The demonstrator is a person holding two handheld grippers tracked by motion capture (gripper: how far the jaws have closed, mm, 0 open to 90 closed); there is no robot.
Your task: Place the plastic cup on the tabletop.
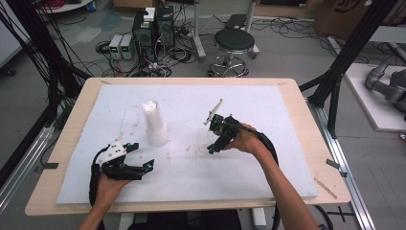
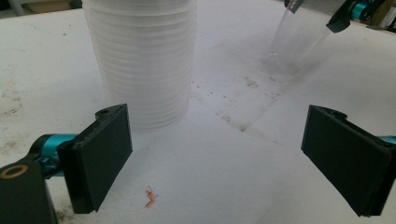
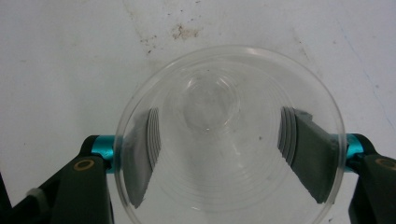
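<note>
1 clear ribbed plastic cup [image 3: 229,135], round-rimmed

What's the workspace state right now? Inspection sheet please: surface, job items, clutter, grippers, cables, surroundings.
Surface: white foam sheet on a wooden table, with brown specks and stains near the middle.
Job items: stack of clear cups standing rim down; single clear cup held upright, mouth toward the right gripper view camera.
Clutter: small red mark on the sheet.
Grippers: left gripper open, resting near the stack; right gripper shut on the single cup.
Cables: one trails from each gripper.
Surroundings: stool, computer towers, floor wiring.
</note>
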